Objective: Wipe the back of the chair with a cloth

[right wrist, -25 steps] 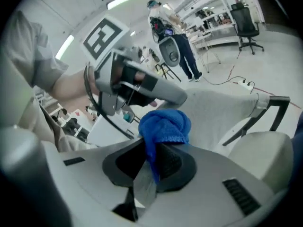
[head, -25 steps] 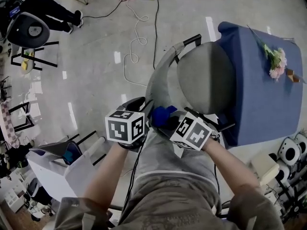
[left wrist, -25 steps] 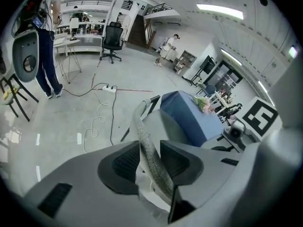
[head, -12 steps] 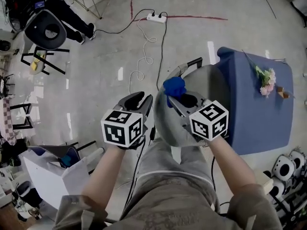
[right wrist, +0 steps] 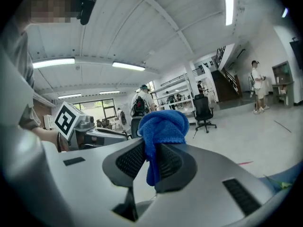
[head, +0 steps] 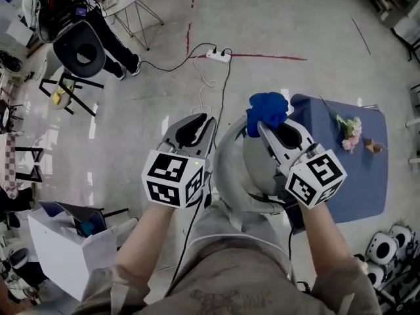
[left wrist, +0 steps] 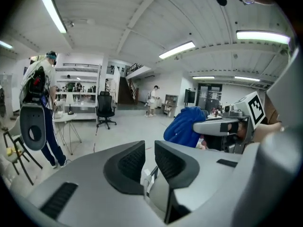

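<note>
The blue cloth (head: 268,109) is bunched between the jaws of my right gripper (head: 264,127), which is shut on it and held up over the grey chair (head: 228,170). In the right gripper view the cloth (right wrist: 161,125) bulges above the pads and a tail hangs down between them. My left gripper (head: 191,131) is raised beside it, left of the chair's curved back. Its jaws (left wrist: 149,161) are closing, with a narrow gap and nothing between them. The left gripper view also shows the cloth (left wrist: 185,126) off to the right.
A blue table (head: 354,176) with a small bunch of flowers (head: 347,130) stands right of the chair. A power strip (head: 218,56) and cables lie on the floor ahead. A black office chair (head: 83,50) and a person stand far left; a white bin (head: 62,236) sits at lower left.
Both grippers have risen from the chair's back toward the head camera. The right one carried the blue cloth up with it. The left jaws have narrowed.
</note>
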{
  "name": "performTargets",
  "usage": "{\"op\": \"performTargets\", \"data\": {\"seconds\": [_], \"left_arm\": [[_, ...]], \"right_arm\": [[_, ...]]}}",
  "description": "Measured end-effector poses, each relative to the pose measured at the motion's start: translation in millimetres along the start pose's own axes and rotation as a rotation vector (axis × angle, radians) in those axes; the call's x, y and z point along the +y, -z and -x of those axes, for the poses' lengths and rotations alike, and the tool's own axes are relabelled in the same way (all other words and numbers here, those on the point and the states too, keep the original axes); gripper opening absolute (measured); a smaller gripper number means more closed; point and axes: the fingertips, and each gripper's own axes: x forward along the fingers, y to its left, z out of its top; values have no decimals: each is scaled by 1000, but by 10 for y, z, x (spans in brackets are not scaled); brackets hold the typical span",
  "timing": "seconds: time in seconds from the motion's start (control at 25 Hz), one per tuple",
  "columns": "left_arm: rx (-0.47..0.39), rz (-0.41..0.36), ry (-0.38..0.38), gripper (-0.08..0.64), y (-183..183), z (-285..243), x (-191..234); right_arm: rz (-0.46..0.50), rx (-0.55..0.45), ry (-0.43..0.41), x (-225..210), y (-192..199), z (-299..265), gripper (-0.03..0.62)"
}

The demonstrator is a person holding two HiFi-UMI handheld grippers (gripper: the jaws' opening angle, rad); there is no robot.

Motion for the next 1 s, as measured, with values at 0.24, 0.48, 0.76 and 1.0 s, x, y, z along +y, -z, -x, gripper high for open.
{"op": "performTargets", "data": {"seconds": [0.24, 0.48, 0.76, 1.0], "left_arm": [[-143, -123, -9, 68, -613, 306, -176], [-266, -303, -12, 58, -1073, 538, -529], [-402, -310, 22, 40, -1363, 724, -834], [-456, -303, 47, 32, -1380, 818, -939]], "right_arm": [[156, -153, 39, 225, -799, 482, 72], [253, -274, 108, 366, -1284, 1035, 73], [301, -361, 212, 446, -1473, 1541, 72], [340, -358, 289, 451, -1388, 1821, 72]]}}
